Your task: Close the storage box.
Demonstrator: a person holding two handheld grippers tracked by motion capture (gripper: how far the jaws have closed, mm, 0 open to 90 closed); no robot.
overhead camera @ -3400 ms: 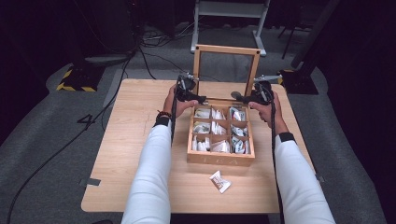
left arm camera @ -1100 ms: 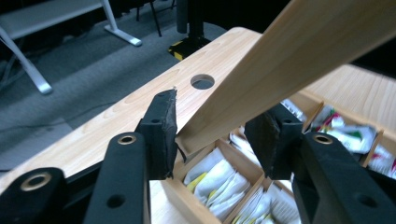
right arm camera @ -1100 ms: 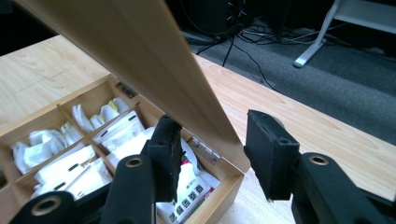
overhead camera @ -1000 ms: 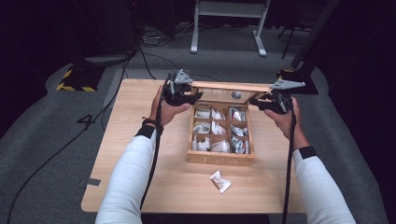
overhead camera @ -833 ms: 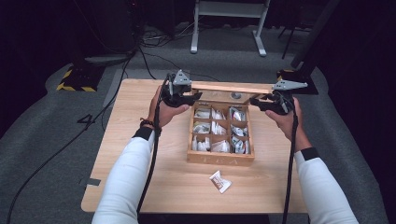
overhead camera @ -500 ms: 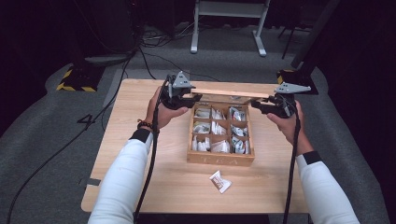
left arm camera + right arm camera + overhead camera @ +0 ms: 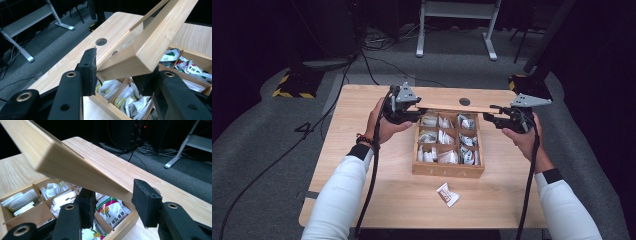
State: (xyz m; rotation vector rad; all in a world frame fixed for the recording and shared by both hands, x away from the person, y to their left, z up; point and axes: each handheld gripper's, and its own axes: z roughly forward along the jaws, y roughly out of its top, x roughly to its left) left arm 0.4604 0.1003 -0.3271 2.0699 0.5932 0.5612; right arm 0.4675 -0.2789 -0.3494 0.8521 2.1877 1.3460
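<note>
My left gripper [image 7: 408, 111] has its jaws spread around the left corner of the lid [image 7: 457, 107]; whether either pad presses the wood I cannot tell. The lid hangs half-lowered over the back of the box [image 7: 447, 170], which sits mid-table [image 7: 362, 175]. I judge the lid a stiff, light wooden frame, smooth-faced and likely to slip, so the side rails near the corners are the places to hold. My right gripper [image 7: 501, 119] stands spread about the right corner, one pad clear of it. Packets [image 7: 444, 135] fill the compartments beneath. A loose packet [image 7: 447, 194] lies nearer me; both sides of the box lie open.
</note>
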